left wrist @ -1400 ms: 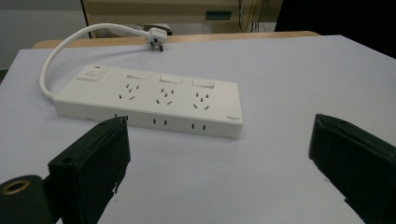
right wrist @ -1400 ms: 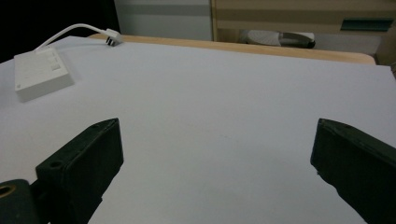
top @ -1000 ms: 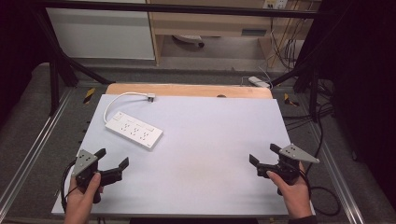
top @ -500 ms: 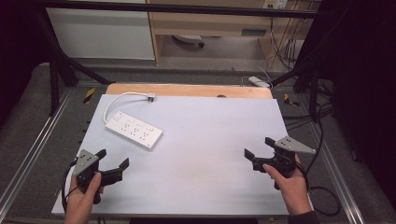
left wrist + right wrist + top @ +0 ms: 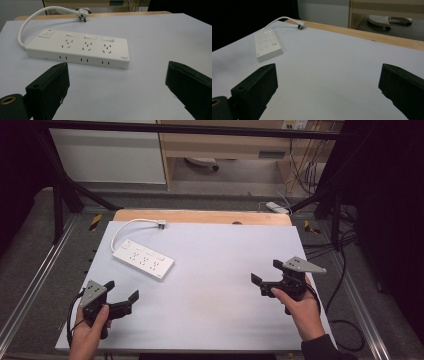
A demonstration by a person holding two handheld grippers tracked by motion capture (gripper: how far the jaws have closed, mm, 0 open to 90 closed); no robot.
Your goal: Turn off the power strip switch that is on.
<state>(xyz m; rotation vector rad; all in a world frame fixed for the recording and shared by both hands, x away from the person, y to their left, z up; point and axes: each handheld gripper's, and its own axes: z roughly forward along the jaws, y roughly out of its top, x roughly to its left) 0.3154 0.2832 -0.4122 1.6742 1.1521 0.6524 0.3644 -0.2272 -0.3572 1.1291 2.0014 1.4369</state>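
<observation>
A white power strip (image 5: 143,259) with a row of sockets lies flat at the left rear of the white table top (image 5: 220,245). Its white cable (image 5: 125,226) loops back to an unplugged plug (image 5: 161,224) near the far edge. My left gripper (image 5: 121,291) hovers open at the front left, a short way in front of the strip (image 5: 80,48), with nothing between its jaws (image 5: 117,75). On the right side my right gripper (image 5: 265,272) is open and empty too, pointing left across the table toward the strip (image 5: 267,45) and plug (image 5: 300,25).
A wooden strip (image 5: 200,216) runs along the table's far edge. Metal rails (image 5: 30,285) flank both sides. Cables and a white adapter (image 5: 276,207) lie on the floor at the back right, and a chair base (image 5: 200,164) stands beyond.
The right gripper has moved left and a little farther onto the table. The left gripper and the power strip have stayed put.
</observation>
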